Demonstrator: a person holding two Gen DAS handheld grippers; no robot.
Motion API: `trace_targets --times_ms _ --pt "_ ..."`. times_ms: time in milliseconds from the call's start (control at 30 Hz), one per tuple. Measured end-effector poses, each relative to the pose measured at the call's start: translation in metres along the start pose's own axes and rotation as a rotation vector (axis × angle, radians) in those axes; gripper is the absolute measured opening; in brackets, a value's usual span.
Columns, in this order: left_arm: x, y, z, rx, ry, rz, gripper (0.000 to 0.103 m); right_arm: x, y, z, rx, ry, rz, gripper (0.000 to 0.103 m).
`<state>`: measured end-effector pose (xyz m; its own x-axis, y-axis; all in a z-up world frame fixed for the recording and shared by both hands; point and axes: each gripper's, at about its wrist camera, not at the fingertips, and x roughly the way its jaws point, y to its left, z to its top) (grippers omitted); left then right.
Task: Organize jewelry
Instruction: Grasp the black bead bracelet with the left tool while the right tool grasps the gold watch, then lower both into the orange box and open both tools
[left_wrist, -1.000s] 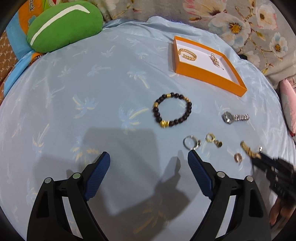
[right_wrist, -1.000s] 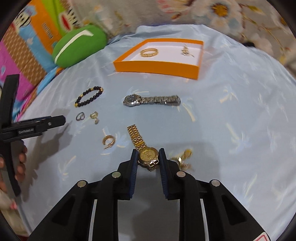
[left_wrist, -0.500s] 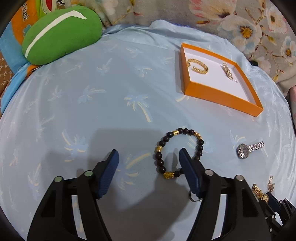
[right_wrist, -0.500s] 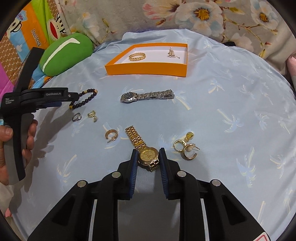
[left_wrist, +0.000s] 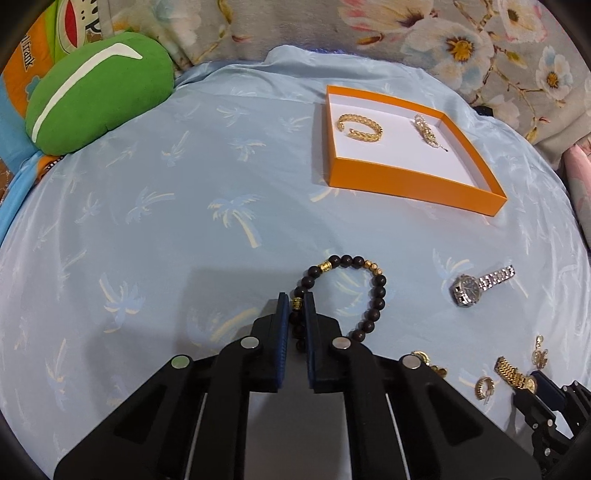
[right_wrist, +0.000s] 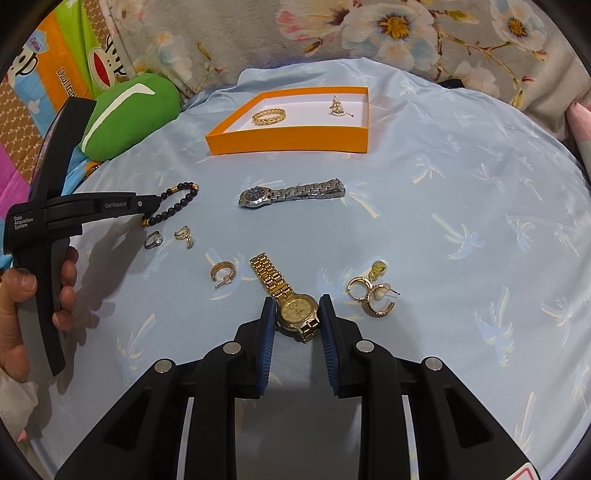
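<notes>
Altogether two watches (right_wrist: 291, 194), one tray (right_wrist: 288, 138).

A second ago the left gripper (left_wrist: 296, 302) stands wide open over bare bedsheet, with the bead bracelet (left_wrist: 373, 291) lying well ahead of it. Now it sits at the bracelet's near left side and its pads are shut on the beads there. The bracelet's loop, round before, is pulled into a narrower arc reaching ahead and to the right of the gripper.
</notes>
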<state>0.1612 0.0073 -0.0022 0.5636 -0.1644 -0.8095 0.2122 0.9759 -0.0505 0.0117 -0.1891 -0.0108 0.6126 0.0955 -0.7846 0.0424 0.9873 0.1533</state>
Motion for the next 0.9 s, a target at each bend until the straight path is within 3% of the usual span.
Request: trace_targets --times_ms 400,700,900 --pt "-0.039 -0.011 0.006 0.021 -0.056 -0.045 0.007 -0.019 0.002 0.012 0.050 -0.015 0.045 0.021" --pt "-0.076 -0.018 0.025 0.047 -0.117 -0.104 0.007 -0.046 0.002 0.045 0.078 -0.065 0.078 0.020" --pt "-0.089 -0.022 0.049 0.053 -0.153 -0.148 0.007 -0.057 0.000 0.084 0.050 -0.127 0.073 0.015"
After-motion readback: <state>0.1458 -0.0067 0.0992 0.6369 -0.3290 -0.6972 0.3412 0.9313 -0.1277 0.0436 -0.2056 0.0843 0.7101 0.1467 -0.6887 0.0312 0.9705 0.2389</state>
